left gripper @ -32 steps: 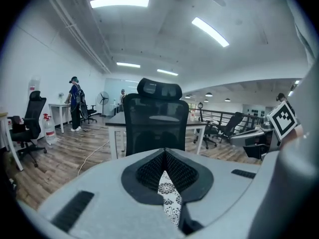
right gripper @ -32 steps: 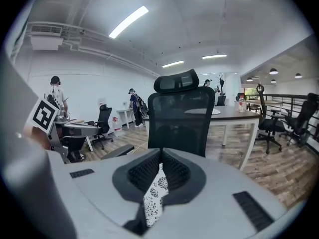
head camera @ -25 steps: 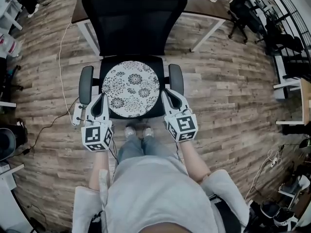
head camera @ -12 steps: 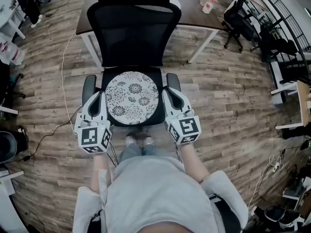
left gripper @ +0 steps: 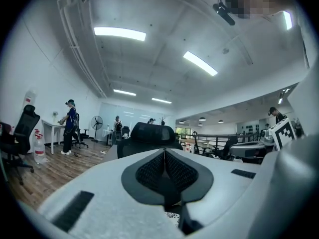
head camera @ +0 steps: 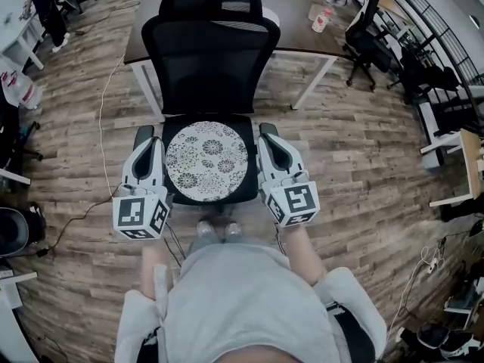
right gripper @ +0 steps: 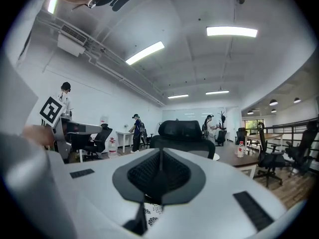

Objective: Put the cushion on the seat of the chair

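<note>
A round white cushion (head camera: 206, 162) with a black flower print lies flat on the black seat (head camera: 221, 198) of a mesh-backed office chair (head camera: 210, 59). My left gripper (head camera: 149, 147) is over the chair's left armrest, just left of the cushion; its jaws are shut with nothing between them. On the other side my right gripper (head camera: 268, 138) is over the right armrest, also shut and empty. In the left gripper view the shut jaws (left gripper: 164, 176) point level at the chair's headrest (left gripper: 149, 132), with a scrap of cushion (left gripper: 173, 216) below. The right gripper view shows its shut gripper (right gripper: 159, 176) the same way.
A brown desk (head camera: 295, 29) with a bottle (head camera: 323, 19) stands behind the chair. A white cable (head camera: 100, 150) runs over the wood floor at left. More office chairs (head camera: 363, 32) stand at the upper right. My feet (head camera: 215, 229) are just before the seat. People stand far off.
Both grippers have lifted from beside the cushion's front half, still shut. The cushion stays on the seat. The head view now takes in more of the chair's back.
</note>
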The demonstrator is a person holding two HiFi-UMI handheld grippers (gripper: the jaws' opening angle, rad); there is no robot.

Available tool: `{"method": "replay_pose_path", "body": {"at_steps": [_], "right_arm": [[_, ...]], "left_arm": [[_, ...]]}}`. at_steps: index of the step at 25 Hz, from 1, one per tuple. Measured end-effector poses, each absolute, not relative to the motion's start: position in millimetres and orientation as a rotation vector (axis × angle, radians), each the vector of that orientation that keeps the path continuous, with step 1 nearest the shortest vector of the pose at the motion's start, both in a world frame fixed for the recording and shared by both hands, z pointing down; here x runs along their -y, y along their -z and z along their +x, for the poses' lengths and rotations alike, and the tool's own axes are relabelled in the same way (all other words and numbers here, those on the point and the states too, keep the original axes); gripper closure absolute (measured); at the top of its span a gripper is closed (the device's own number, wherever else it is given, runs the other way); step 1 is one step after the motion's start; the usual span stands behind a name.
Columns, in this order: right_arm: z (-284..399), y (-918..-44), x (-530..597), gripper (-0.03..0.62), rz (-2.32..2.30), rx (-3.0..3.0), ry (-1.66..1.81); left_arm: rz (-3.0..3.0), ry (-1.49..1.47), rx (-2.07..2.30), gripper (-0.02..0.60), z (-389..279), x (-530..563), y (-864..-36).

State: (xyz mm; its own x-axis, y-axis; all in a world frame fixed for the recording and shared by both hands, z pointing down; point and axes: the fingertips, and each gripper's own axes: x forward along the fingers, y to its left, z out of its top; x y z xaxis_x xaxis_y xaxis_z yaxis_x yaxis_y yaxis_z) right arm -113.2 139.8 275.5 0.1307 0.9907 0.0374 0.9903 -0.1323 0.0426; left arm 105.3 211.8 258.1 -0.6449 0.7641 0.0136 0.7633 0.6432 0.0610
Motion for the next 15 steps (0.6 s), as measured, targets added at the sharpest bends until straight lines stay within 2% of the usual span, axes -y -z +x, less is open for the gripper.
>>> {"method": "replay_pose_path", "body": {"at_steps": [15], "right_arm": [[-112.7, -224.5, -133.2, 0.574, 2.296, -2.006, 0.008]], "left_arm": [[1.252, -0.001, -2.785, 0.569, 102.6, -206.7, -213.7]]}}
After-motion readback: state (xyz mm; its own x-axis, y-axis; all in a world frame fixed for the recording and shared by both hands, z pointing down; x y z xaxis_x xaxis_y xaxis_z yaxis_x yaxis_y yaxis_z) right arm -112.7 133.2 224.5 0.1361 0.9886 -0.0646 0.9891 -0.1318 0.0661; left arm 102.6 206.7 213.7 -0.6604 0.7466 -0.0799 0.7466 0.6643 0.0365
